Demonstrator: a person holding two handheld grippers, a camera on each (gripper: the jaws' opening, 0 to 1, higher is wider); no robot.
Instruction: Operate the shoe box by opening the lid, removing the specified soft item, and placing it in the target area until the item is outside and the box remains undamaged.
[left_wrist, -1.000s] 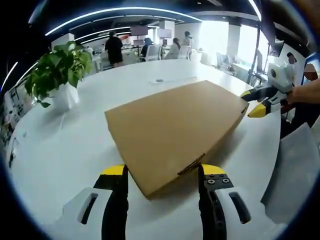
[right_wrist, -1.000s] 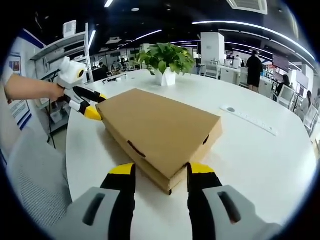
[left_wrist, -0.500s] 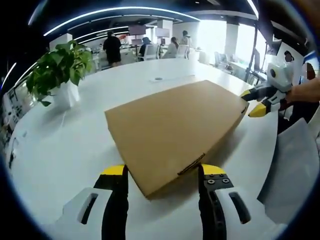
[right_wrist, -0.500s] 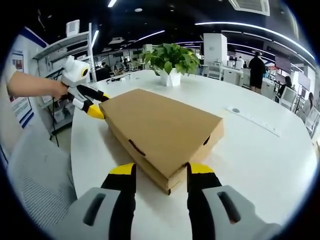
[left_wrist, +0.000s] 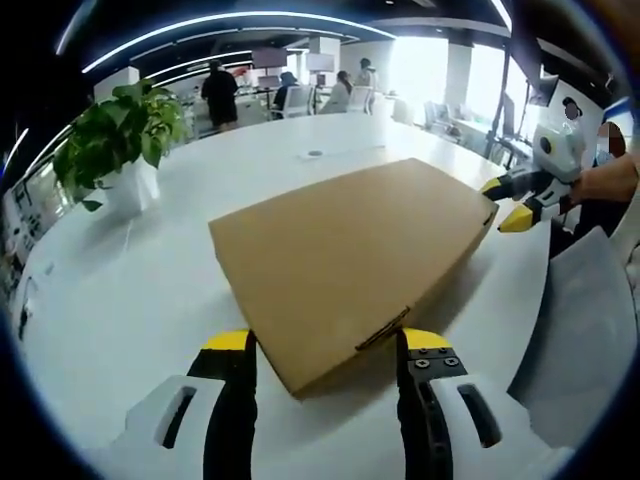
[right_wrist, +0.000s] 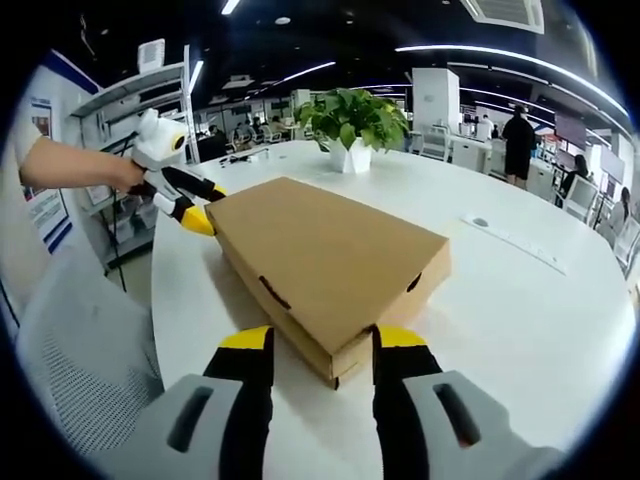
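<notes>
**Closed shoe box, a gripper at each opposite corner**

On the far left of the white bench stands a potted plant in a white pot, well apart from the box. The shoe box lies flat in the middle of the bench, brown cardboard, lid shut. In the left gripper view its long axis runs diagonally, from the near corner between that gripper's fingers up and to the right toward the far corner. A dark slot notch shows on the near side wall by that corner.

The left gripper sits low at the near corner, its yellow-tipped fingers spread wide on either side of the corner; whether they touch the cardboard I cannot tell. At the far right corner the right gripper reaches in, held by a hand, its yellow tips parted at the box edge. A grey mesh chair back stands to the right, beside the bench.

In the right gripper view the left gripper comes in from the left, at the box's far corner, held by a person's hand. The box's long axis runs from that corner down to the near corner, which sits between the right gripper's widely parted fingers. Beyond, a slim white strip lies on the bench, and people stand in the office behind.
</notes>
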